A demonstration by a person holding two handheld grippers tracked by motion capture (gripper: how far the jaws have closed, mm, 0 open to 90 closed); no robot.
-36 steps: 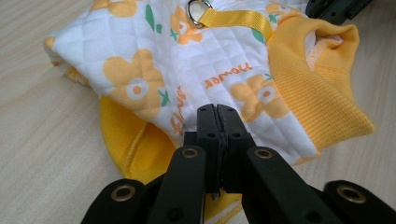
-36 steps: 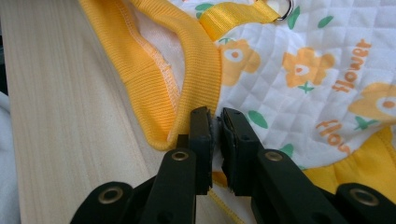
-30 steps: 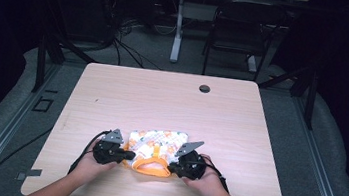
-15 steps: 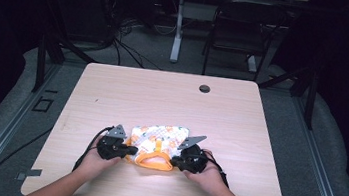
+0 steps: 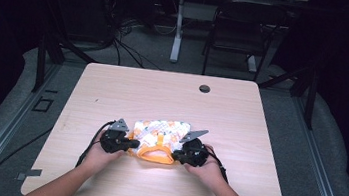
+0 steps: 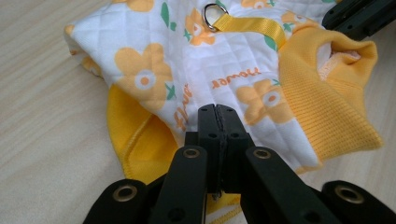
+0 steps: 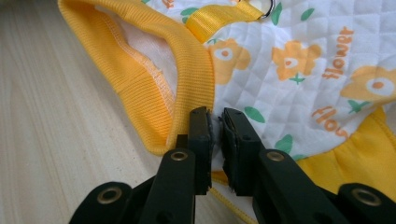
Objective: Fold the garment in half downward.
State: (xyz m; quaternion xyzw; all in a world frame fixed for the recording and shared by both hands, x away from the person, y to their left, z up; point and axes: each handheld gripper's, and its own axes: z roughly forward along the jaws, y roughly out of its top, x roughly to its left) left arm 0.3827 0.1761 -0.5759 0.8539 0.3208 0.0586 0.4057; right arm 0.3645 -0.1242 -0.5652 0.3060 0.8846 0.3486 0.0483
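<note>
A small quilted white garment (image 5: 161,130) with orange flowers and yellow ribbed trim lies near the table's front edge. A yellow strap with a metal ring (image 6: 215,10) runs down its back. My left gripper (image 5: 129,144) is shut on the garment's near left edge, the jaws pinching white fabric (image 6: 154,60) at the tips (image 6: 217,109). On the near right edge my right gripper (image 5: 175,154) is shut, clamping fabric (image 7: 303,60) just beside the yellow ribbed opening (image 7: 140,70), with its tips (image 7: 215,114) pressed on the cloth. The right gripper's jaws (image 6: 359,16) show at the far side of the garment in the left gripper view.
The light wood table (image 5: 113,90) has a black cable grommet (image 5: 205,88) near its far edge. Two forearms come in from the front edge. Dark floor, cables and a chair lie beyond the table.
Both grippers and the garment have shifted a little away from the front edge of the table. Both stay shut on the garment.
</note>
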